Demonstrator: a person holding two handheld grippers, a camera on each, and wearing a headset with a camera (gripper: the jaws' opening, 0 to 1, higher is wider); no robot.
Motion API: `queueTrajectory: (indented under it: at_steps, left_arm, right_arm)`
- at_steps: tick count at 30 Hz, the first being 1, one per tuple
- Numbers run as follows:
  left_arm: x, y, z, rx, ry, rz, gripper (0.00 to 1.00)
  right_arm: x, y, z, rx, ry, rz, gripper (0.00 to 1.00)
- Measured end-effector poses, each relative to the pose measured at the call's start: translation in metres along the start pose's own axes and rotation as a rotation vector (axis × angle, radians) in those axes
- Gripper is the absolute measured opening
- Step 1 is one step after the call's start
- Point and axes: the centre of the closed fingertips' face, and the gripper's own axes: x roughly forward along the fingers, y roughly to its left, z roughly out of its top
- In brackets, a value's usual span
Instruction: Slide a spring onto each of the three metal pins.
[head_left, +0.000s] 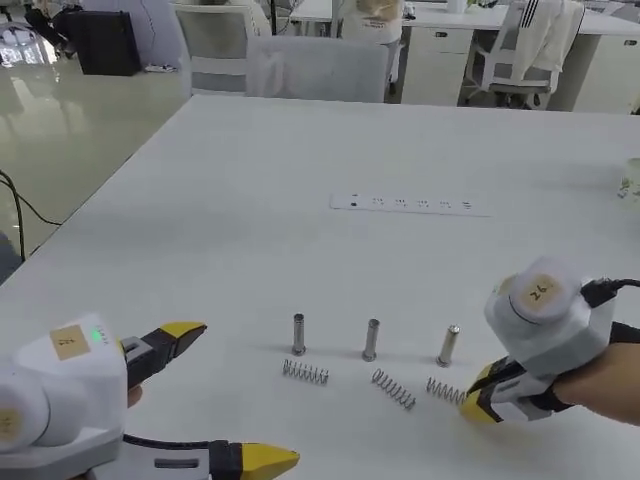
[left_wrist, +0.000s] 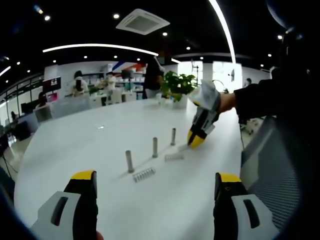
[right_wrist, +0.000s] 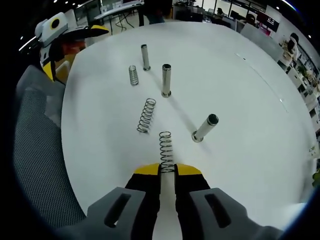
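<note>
At 5 o'clock on counter (head_left: 300, 170), R gripper (right_wrist: 167, 169) pinches spring (right_wrist: 165, 147) end to lift onto pin (right_wrist: 205, 127); L gripper (left_wrist: 156, 176) gapes empty.

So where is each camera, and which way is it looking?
Head view: on the person's head, looking down at the table, the pins and both grippers; a hand shows at right.
Left gripper view: on the left gripper, looking along its open jaws past the pins toward the right gripper.
Right gripper view: on the right gripper, looking along its jaws, closed on a spring.
All three share the pins.
</note>
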Motion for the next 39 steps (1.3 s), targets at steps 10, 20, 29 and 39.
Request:
queueTrajectory:
  at_steps: [10,20,29,39]
  left_arm:
    - [0.001,-0.006,0.003,0.015,-0.005,-0.026,0.91]
    - [0.006,-0.012,0.013,0.044,-0.009,-0.089,0.79]
    - [0.017,-0.022,0.024,0.069,-0.012,-0.157,0.68]
    - [0.028,-0.033,0.031,0.093,-0.021,-0.223,0.53]
  right_arm:
    - [-0.023,0.017,0.015,-0.030,-0.038,0.027,0.07]
    - [-0.037,0.040,0.047,-0.111,-0.070,0.092,0.07]
    - [-0.047,0.055,0.068,-0.186,-0.085,0.131,0.07]
    - [-0.056,0.070,0.087,-0.273,-0.096,0.171,0.07]
